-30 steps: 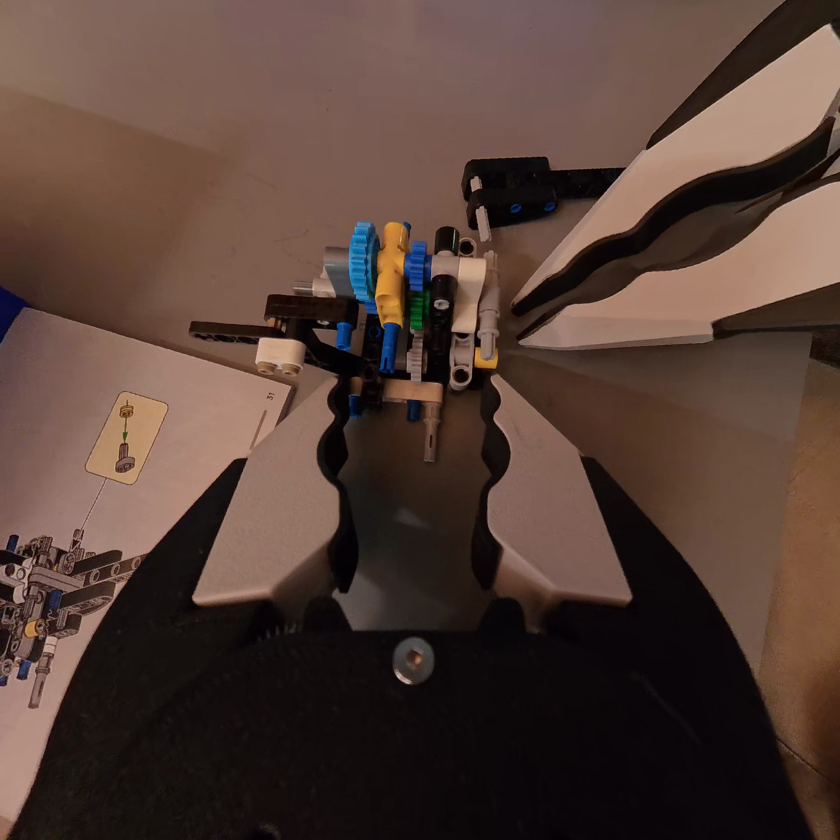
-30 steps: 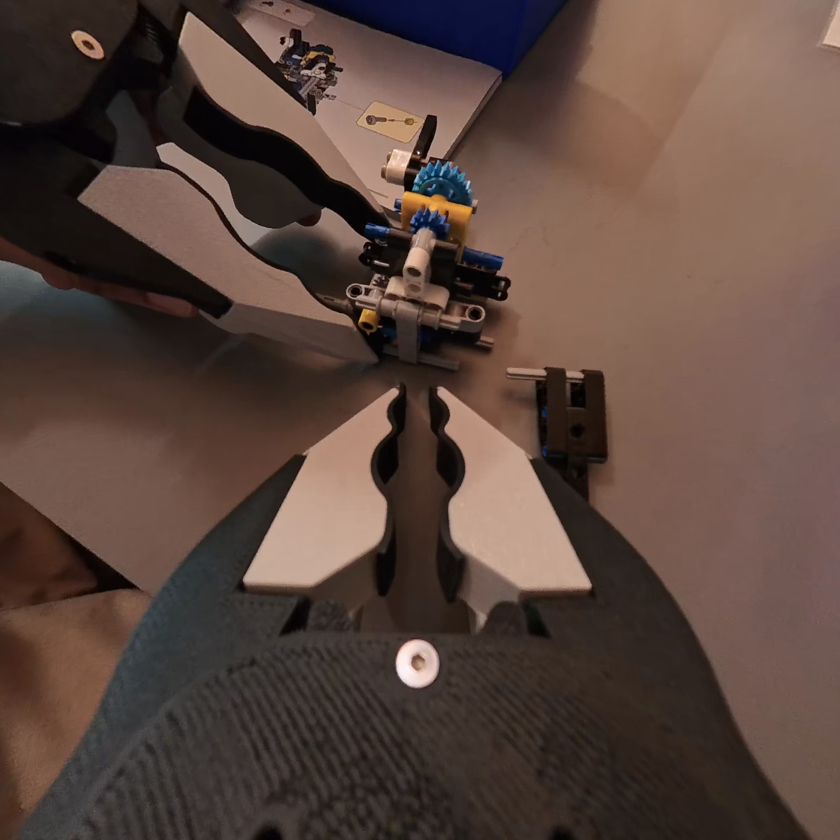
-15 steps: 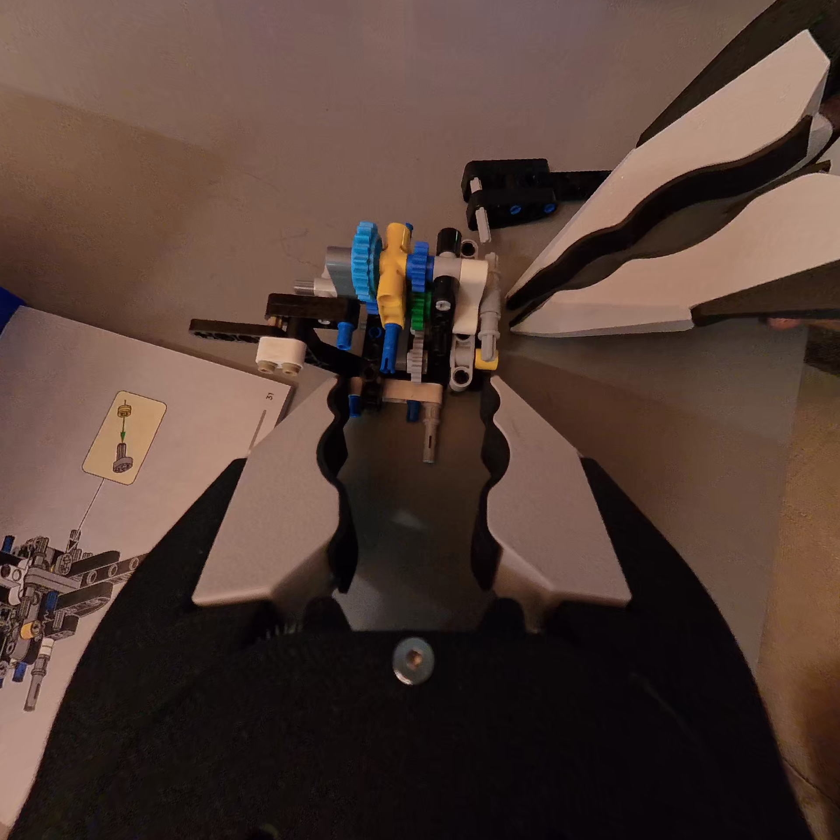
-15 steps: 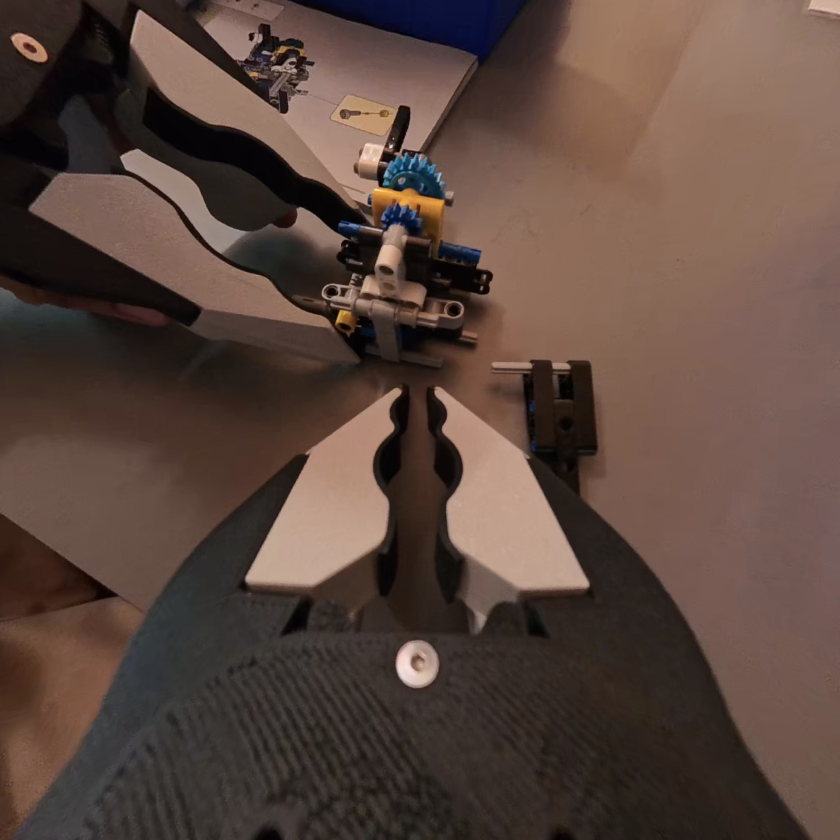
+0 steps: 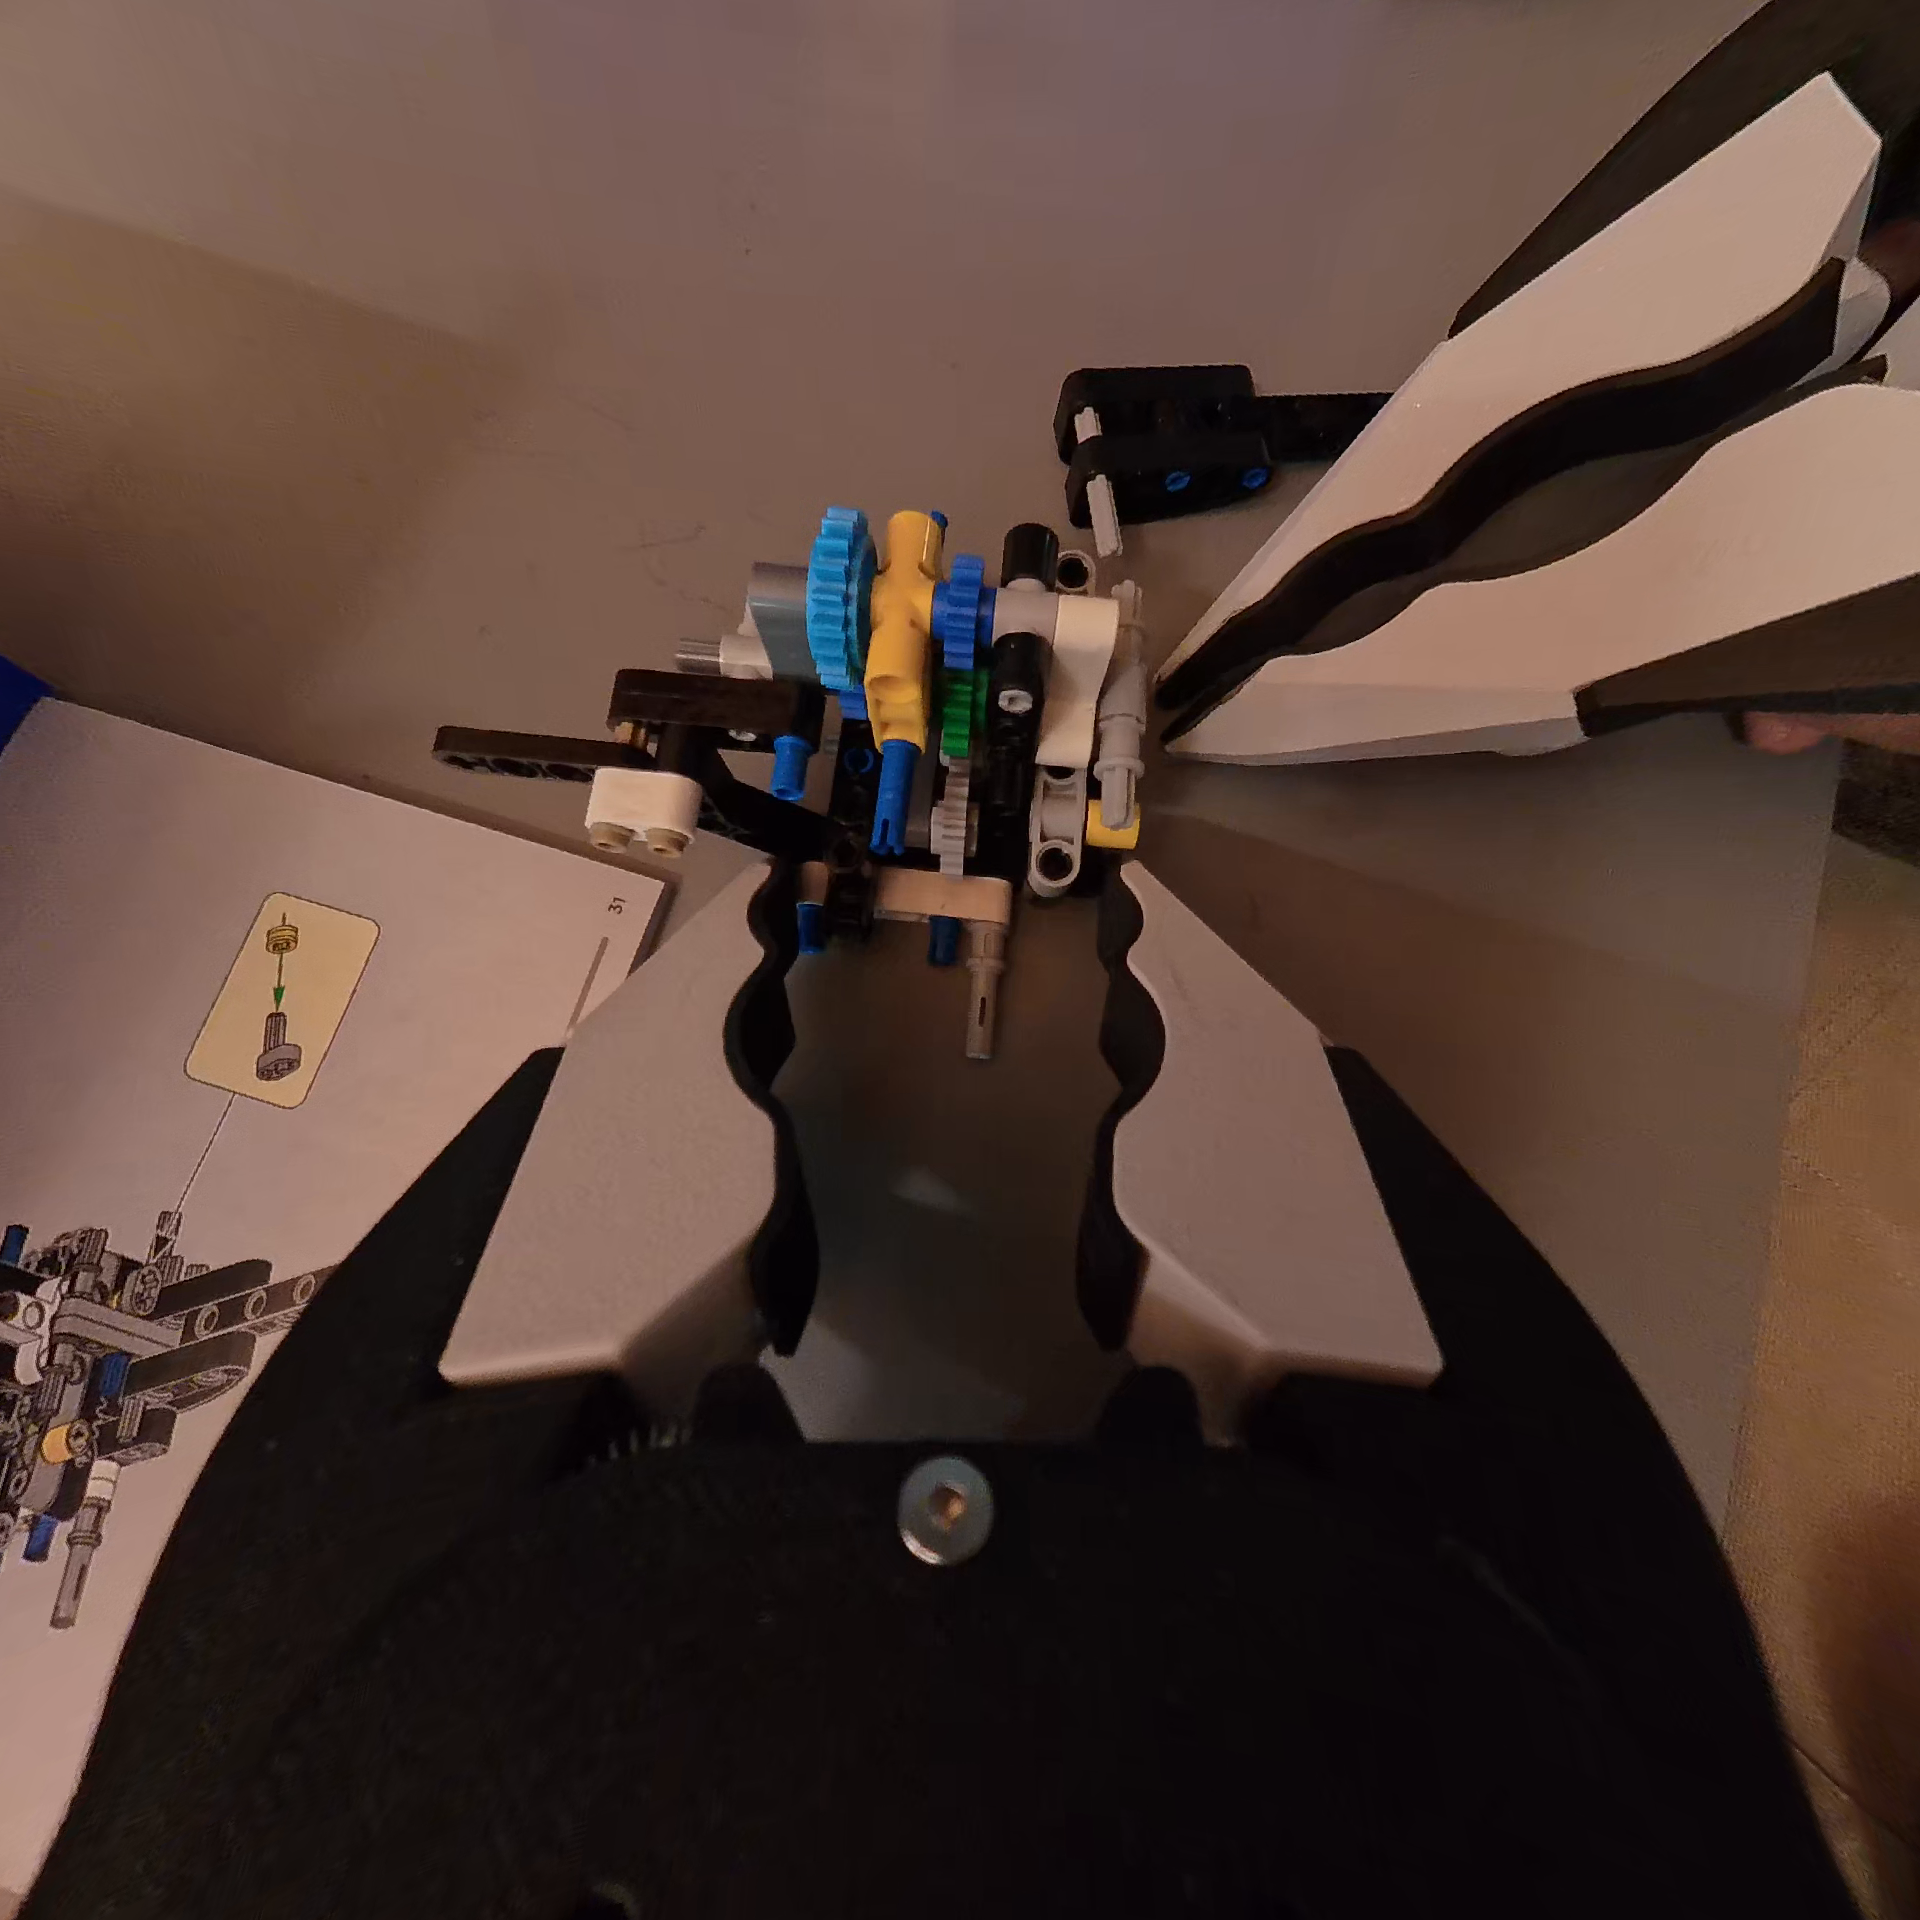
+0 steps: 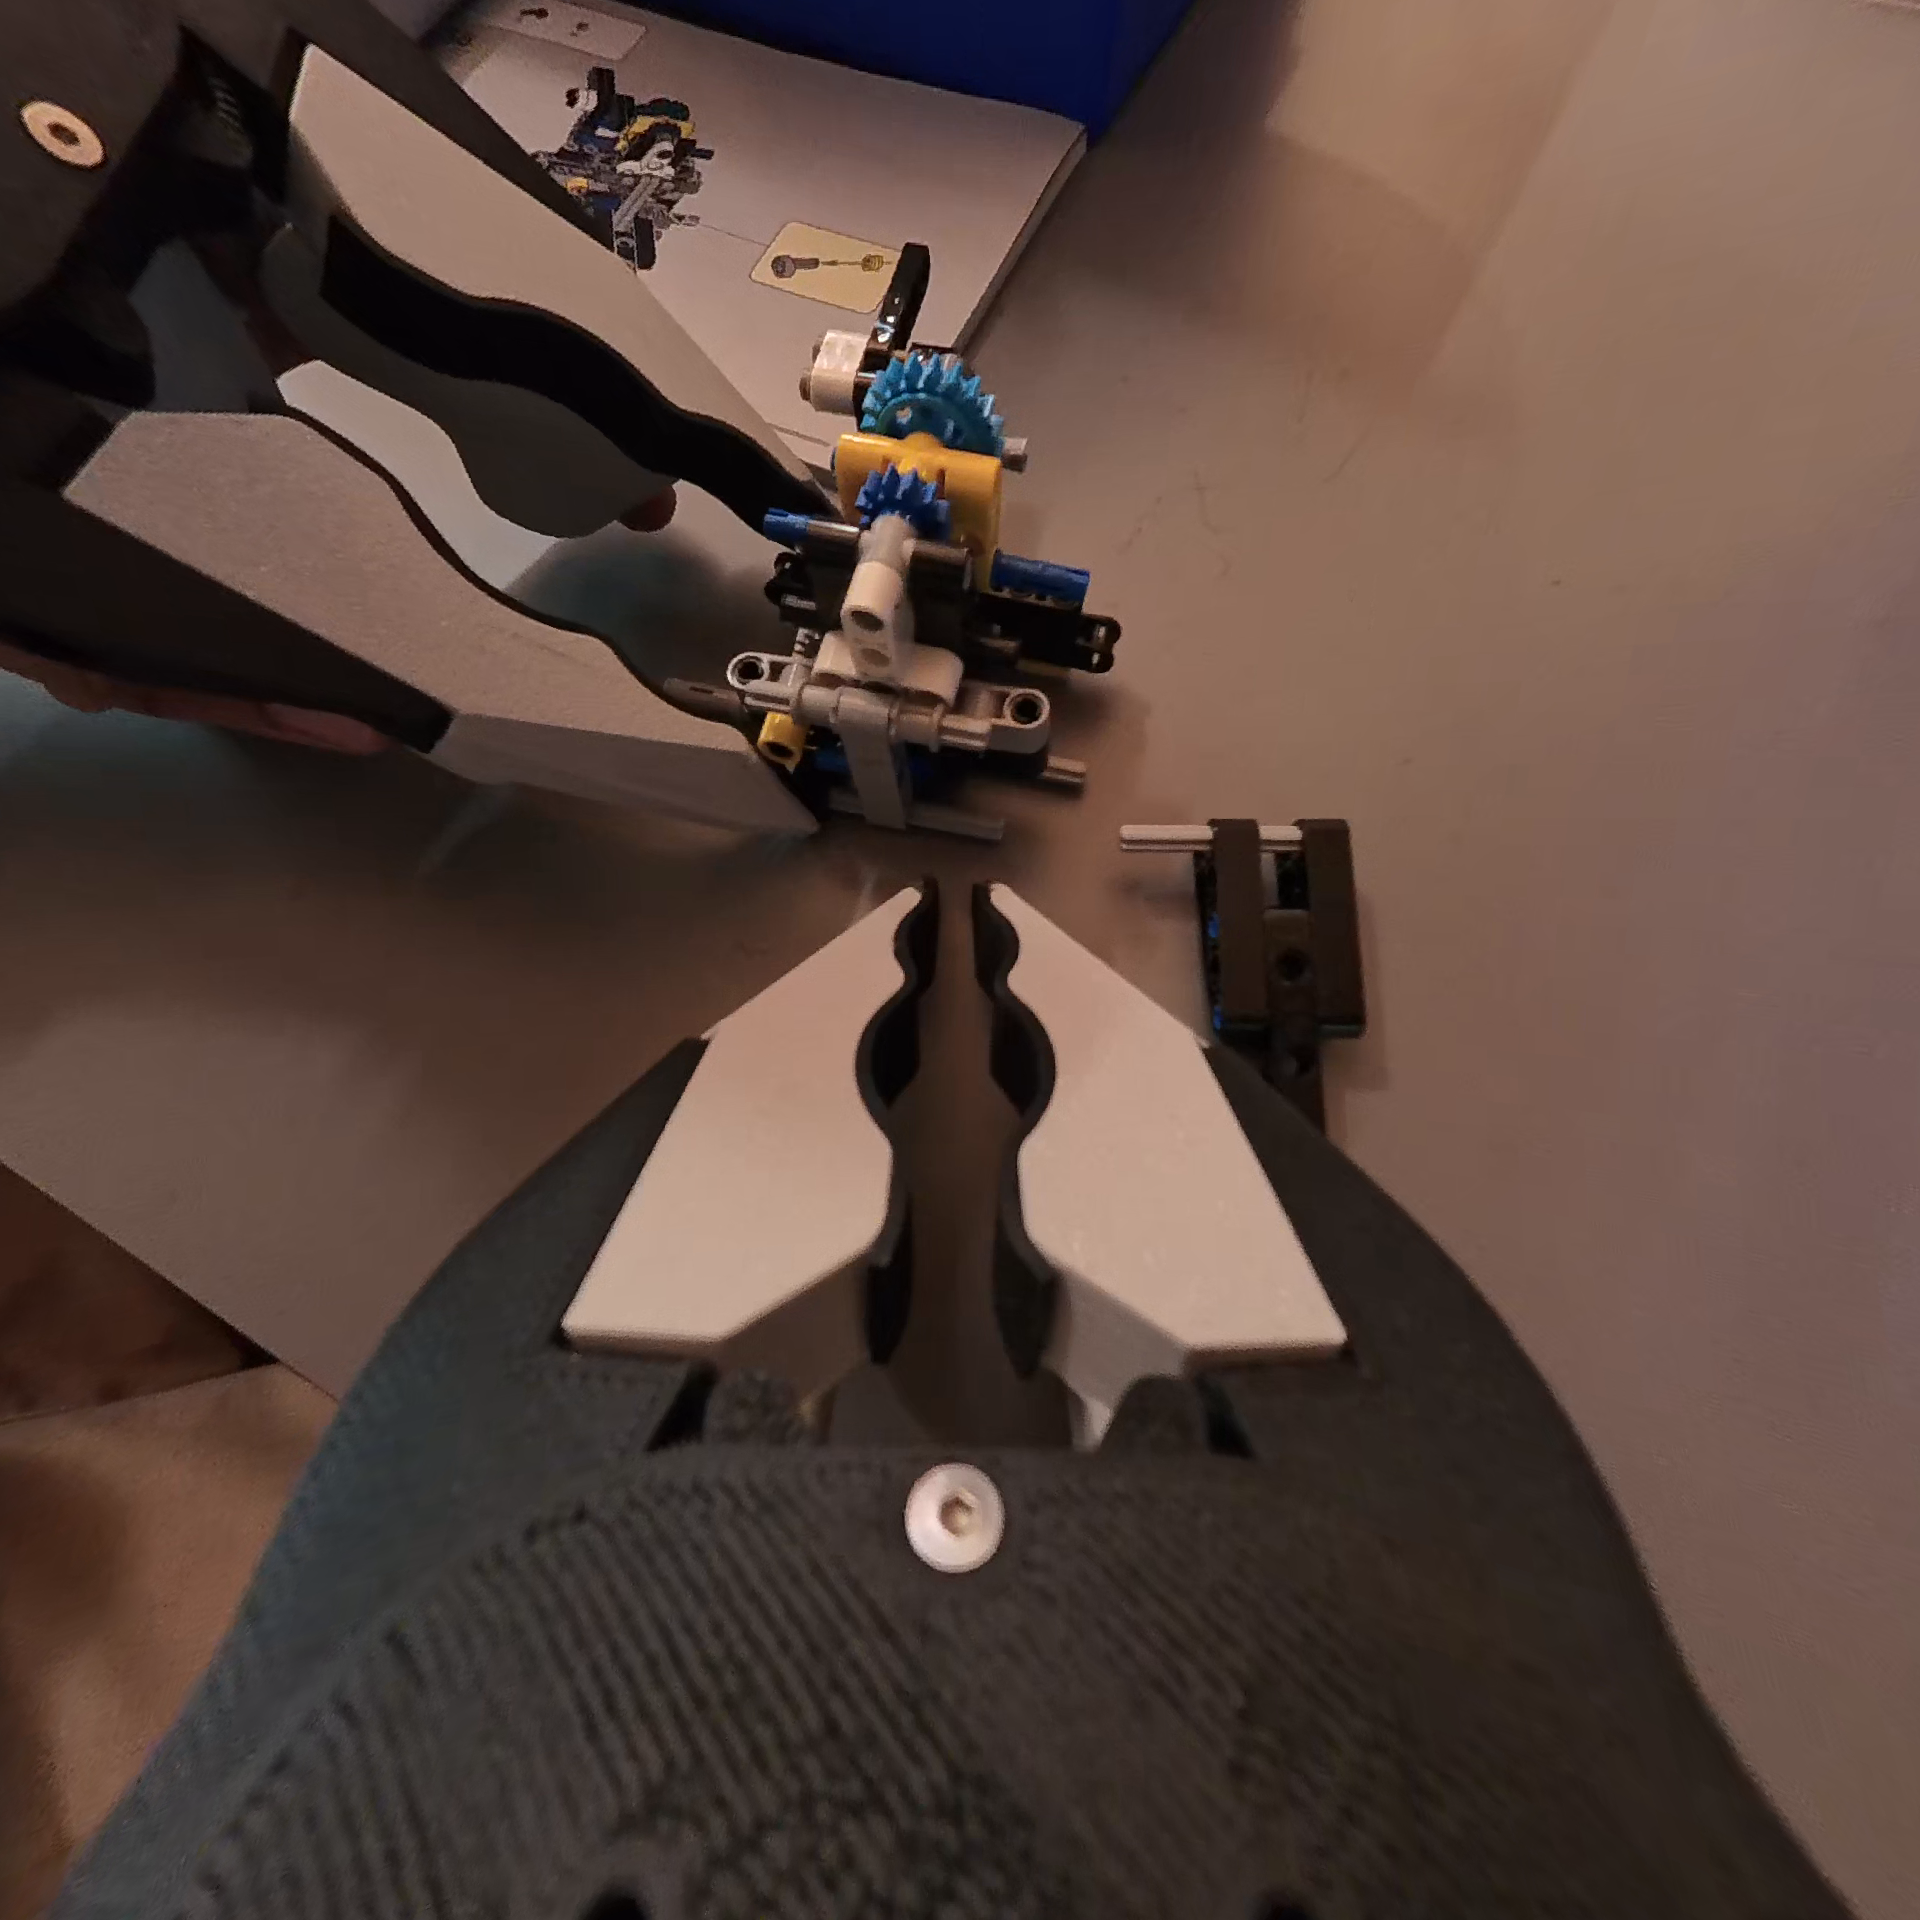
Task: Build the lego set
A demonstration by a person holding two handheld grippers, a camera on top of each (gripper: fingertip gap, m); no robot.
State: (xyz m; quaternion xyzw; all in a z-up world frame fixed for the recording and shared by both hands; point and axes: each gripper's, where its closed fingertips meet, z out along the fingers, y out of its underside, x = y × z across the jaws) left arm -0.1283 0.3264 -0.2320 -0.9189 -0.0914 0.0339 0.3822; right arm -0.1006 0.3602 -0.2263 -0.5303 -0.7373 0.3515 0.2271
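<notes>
A partly built lego assembly (image 5: 935, 707) with blue gears, a yellow piece and black beams stands on the grey table (image 5: 520, 312). My left gripper (image 5: 945, 883) is open, its fingertips on either side of the assembly's near end. My right gripper (image 6: 954, 891) is nearly shut and empty, its tips just short of the assembly (image 6: 894, 644). In the left wrist view the right gripper (image 5: 1164, 707) points at the assembly's right side. In the right wrist view the left gripper (image 6: 805, 665) flanks the assembly from the left. A small black sub-assembly (image 6: 1283, 935) with a pale axle lies apart, also seen in the left wrist view (image 5: 1164, 436).
An open instruction booklet (image 5: 312, 987) lies left of the assembly and shows in the right wrist view (image 6: 831, 177) behind it. A blue box (image 6: 935, 42) sits beyond the booklet. The table's edge (image 6: 156, 1226) runs close on the near side.
My right gripper has edged slightly closer to the assembly's side. My left gripper and the assembly have stayed in place.
</notes>
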